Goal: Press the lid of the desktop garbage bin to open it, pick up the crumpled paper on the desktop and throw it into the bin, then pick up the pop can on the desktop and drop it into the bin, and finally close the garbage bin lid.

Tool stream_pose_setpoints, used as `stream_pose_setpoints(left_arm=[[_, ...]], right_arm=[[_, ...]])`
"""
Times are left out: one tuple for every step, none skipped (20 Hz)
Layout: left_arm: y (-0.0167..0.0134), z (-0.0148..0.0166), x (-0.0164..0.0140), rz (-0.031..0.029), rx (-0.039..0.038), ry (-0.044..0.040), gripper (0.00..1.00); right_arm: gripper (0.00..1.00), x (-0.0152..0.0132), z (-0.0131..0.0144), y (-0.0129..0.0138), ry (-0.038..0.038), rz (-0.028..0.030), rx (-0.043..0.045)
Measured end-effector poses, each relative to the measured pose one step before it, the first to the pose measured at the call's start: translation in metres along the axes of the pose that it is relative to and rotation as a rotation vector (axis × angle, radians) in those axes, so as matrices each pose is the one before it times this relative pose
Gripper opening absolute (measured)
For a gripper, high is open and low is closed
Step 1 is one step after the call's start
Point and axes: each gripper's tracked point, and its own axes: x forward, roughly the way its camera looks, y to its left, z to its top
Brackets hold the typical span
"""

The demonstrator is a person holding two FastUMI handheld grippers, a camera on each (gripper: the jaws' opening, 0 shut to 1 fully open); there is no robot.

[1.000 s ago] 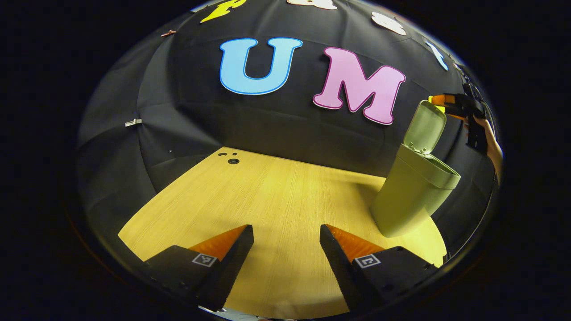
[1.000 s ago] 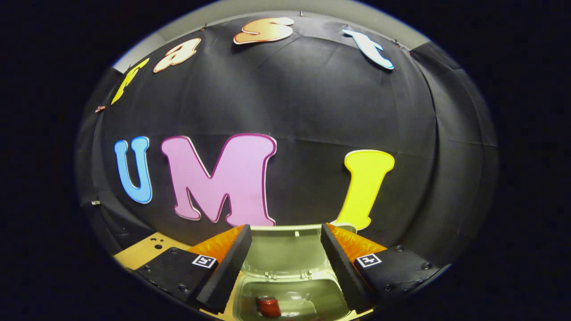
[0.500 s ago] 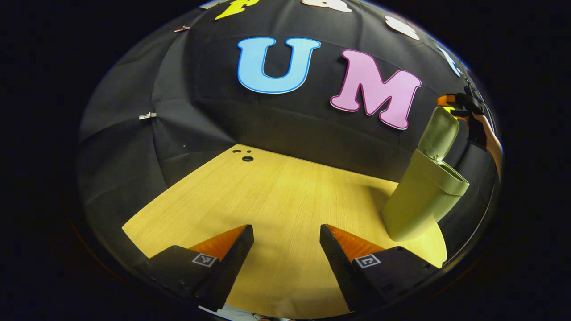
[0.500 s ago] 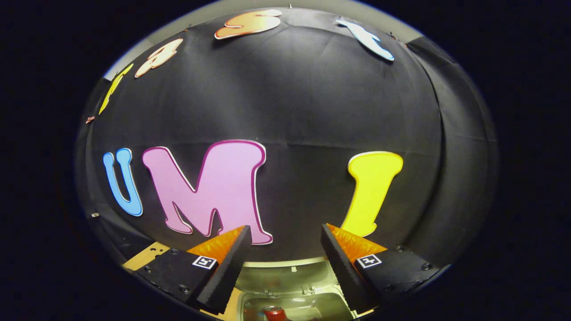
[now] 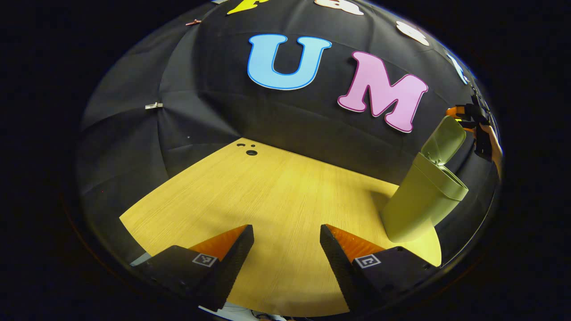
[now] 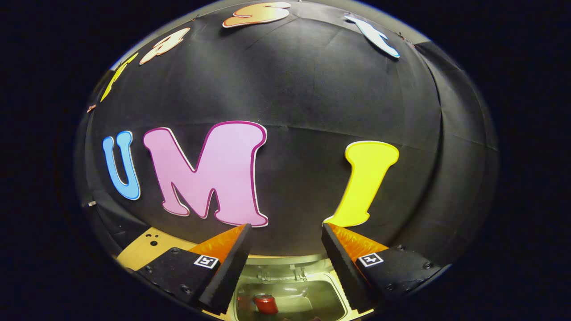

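- The left gripper (image 5: 286, 249) hangs low over the wooden desktop (image 5: 267, 196), its jaws spread with nothing but bare wood between them.
- In the left gripper view the desktop runs back to the black cloth wall (image 5: 187, 89); the near edge lies just under the fingers, and a few small dark holes (image 5: 250, 152) sit by the far corner.
- The green garbage bin (image 5: 417, 205) stands at the desktop's right end, close to the edge there, with open wood between it and the left gripper.
- Its lid (image 5: 444, 140) is raised on the rear hinge, leaning back toward the wall.
- Seen from the left gripper view, the right gripper (image 5: 466, 117) is up beside the lid's top edge, held by a hand (image 5: 493, 142); at the warped rim of that view I cannot tell whether it touches the lid.
- In the right gripper view, the right gripper (image 6: 285, 249) is above the bin's mouth, jaws spread and holding nothing.
- The lid's upper edge (image 6: 285, 257) shows as a pale band between the fingers.
- Below it the bin's open interior (image 6: 303, 298) is visible, and the red pop can (image 6: 266, 304) lies at the bottom, toward the left side.
- A pale shape beside the can may be the crumpled paper, but it is too dim to say.
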Motion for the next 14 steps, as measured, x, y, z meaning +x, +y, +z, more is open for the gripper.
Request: stream_pose_setpoints(left_arm=[[0.00078, 0.00003, -0.00134, -0.0095, 0.00763, 0.00019, 0.96], [0.00123, -0.00008, -0.0012, -0.01019, 0.00462, 0.00023, 0.96], [0.00094, -0.00067, -0.00175, -0.00838, 0.00071, 0.00073, 0.96], [0.00152, -0.00176, -0.00255, -0.00938, -0.00226, 0.00226, 0.96], [0.00125, -0.00155, -0.00294, -0.00903, -0.00328, 0.00512, 0.96], [0.00207, -0.00393, -0.00272, -0.00735, -0.00139, 0.00473, 0.96], [0.00249, -0.00338, -0.00281, -0.00433, 0.00079, 0.00586, 0.96], [0.00412, -0.00569, -0.00283, -0.0005, 0.00159, 0.00898, 0.96], [0.00344, -0.00335, -0.00257, 0.00001, 0.00048, 0.00859, 0.96], [0.00347, -0.0037, -0.0027, -0.00028, -0.00011, 0.00475, 0.96], [0.00188, -0.00385, -0.00327, -0.00522, -0.00078, 0.0063, 0.95], [0.00194, -0.0033, -0.003, -0.00357, -0.00038, 0.0037, 0.96], [0.00243, -0.0023, -0.00173, -0.00215, 0.00249, 0.00149, 0.96], [0.00193, -0.00361, -0.002, -0.00407, 0.00543, 0.00167, 0.96]], right_arm=[[0.97, -0.00642, -0.00448, -0.00056, 0.00176, -0.00664, -0.00132], [0.97, -0.00684, -0.00531, -0.00076, 0.00355, -0.00738, 0.00142], [0.97, -0.00813, -0.00593, -0.00201, 0.00267, -0.00893, 0.0012], [0.97, -0.00643, -0.0064, -0.00124, 0.0038, -0.00811, 0.00174], [0.97, -0.00783, -0.0083, -0.00119, 0.00801, -0.00828, 0.00089], [0.97, -0.00699, -0.00935, -0.00073, 0.00856, -0.00631, -0.00031], [0.97, -0.00637, -0.01002, -0.00112, 0.01017, -0.00643, -0.00095], [0.97, -0.00531, -0.01183, -0.00076, 0.01474, -0.00603, 0.00013], [0.97, -0.00512, -0.01223, -0.00086, 0.01575, -0.00287, -0.00052], [0.97, -0.00386, -0.0108, -0.0009, 0.01081, -0.00172, 0.00083], [0.97, -0.00274, -0.00774, 0.0002, -0.0021, -0.00037, 0.0039], [0.97, -0.00268, -0.00791, 0.00006, 0.00279, 0.00139, 0.00067], [0.97, -0.0024, -0.00884, -0.00018, 0.00148, -0.00131, 0.00008], [0.97, -0.00093, -0.00708, -0.00095, 0.00222, -0.00271, -0.00052]])
